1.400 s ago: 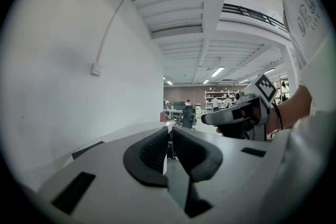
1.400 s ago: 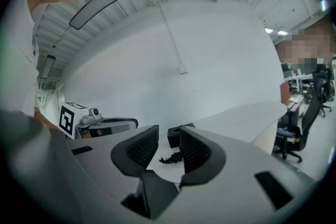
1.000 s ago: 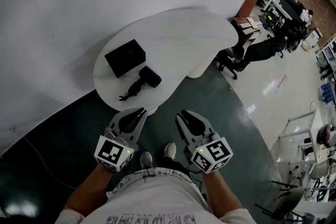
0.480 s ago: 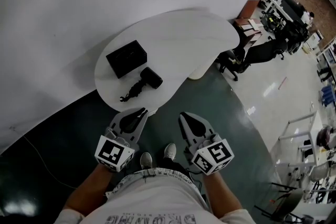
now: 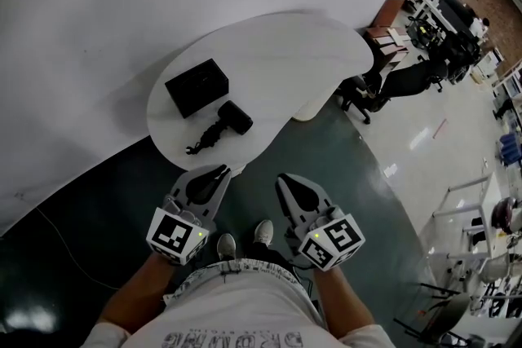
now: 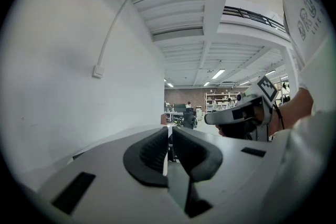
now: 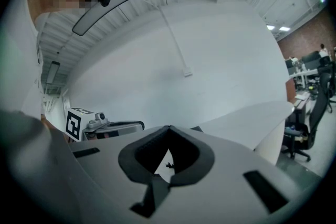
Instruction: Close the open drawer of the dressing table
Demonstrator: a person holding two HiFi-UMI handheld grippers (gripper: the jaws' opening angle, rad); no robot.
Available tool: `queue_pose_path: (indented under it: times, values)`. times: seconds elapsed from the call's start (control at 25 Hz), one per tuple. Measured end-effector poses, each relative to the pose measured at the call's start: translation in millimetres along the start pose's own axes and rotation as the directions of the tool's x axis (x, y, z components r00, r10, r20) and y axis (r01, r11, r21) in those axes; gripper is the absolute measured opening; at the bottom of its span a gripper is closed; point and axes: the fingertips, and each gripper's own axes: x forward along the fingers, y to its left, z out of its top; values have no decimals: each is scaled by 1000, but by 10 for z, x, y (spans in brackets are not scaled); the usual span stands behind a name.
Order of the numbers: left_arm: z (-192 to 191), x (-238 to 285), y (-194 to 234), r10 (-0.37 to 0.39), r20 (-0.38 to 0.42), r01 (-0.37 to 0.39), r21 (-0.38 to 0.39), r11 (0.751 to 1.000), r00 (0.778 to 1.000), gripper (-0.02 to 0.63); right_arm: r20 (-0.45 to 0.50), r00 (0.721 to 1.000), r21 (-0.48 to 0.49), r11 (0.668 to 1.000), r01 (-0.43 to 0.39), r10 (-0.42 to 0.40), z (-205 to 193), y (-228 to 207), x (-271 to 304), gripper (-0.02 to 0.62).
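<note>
The white rounded dressing table (image 5: 277,61) stands against the wall, with a black box (image 5: 196,87) and a black hair dryer (image 5: 224,125) on its left part. No open drawer can be made out from above. My left gripper (image 5: 218,172) hovers just short of the table's near edge, jaws shut and empty (image 6: 169,131). My right gripper (image 5: 283,180) is held beside it over the dark floor, also shut on nothing (image 7: 168,128). The right gripper view shows the table's edge (image 7: 252,118) ahead and the left gripper (image 7: 105,126) alongside.
A white wall (image 5: 98,4) runs behind the table. Black office chairs (image 5: 400,81) stand to the right past the table's end, with desks and shelving further right. The person's shoes (image 5: 245,240) are on the dark floor below the grippers.
The right gripper's jaws have closed from partly open to shut. Both hands stay where they were.
</note>
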Motion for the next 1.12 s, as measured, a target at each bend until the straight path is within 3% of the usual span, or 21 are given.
queue_pose_path:
  times: [1.12]
  values:
    - [-179, 43, 59, -3, -41, 3, -18, 1000, 999, 40, -64, 998, 2, 1000, -8, 8, -238, -36, 141, 6]
